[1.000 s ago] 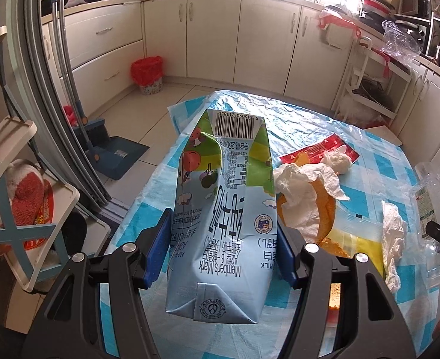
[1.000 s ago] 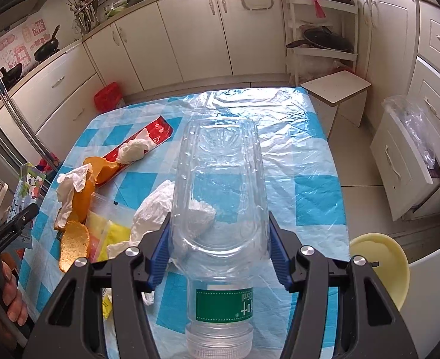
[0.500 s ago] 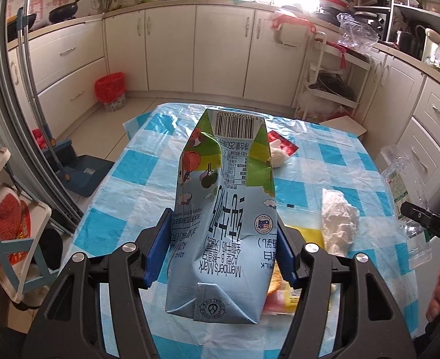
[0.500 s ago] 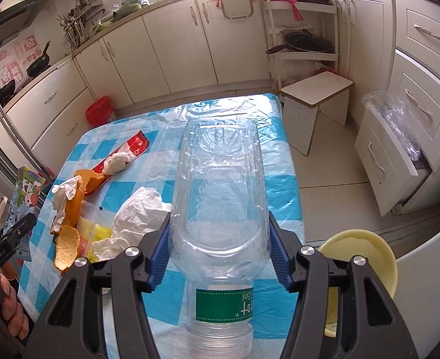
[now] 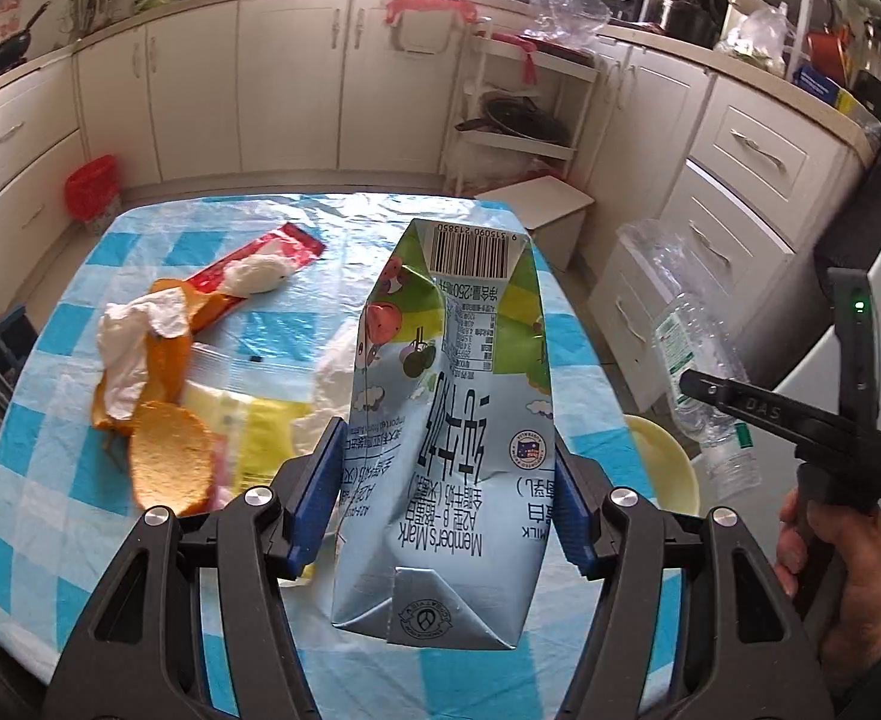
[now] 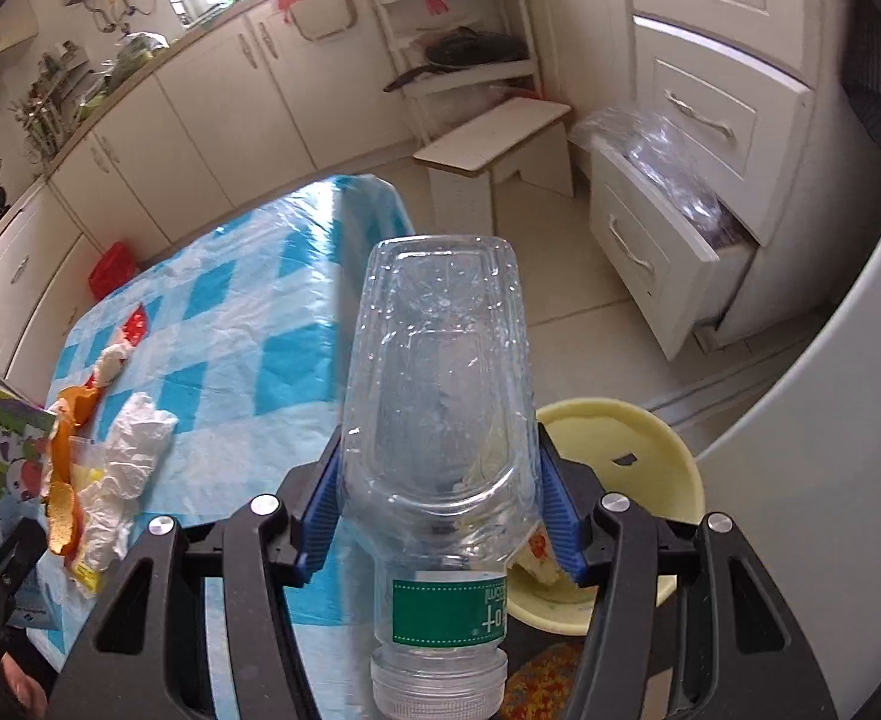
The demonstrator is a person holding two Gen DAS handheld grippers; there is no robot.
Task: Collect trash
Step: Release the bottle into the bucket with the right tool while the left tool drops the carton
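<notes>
We are in the carrying step of collecting the trash: each hand already has a piece, and both are on their way to the pale yellow bin (image 6: 632, 456) that stands on the floor just past the table's edge. Our left gripper (image 5: 440, 498) has its blue pads closed on the sides of a milk carton (image 5: 446, 420), held above the blue-checked tablecloth (image 5: 158, 252); our right gripper (image 6: 440, 510) is clamped on a clear plastic bottle (image 6: 440, 408), which hangs cap-end toward us, right above the near rim of the bin. The next move, as we judge it, is to bring the bottle fully over the bin's mouth and let the fingers part so it drops in, then swing the carton across from the table side and release it the same way; both pieces are long, so they may catch on the rim. The carton looks empty and dented, its light-blue faces creased, barcode at the far end, folded base toward us. The bottle is empty, crumpled, with a green label near its neck and a clear cap on. On the table remain orange peel (image 5: 164, 444), crumpled tissues (image 6: 134, 450), a red wrapper (image 5: 266, 252) and a yellow-printed plastic bag (image 5: 248, 426) to fetch afterwards.
</notes>
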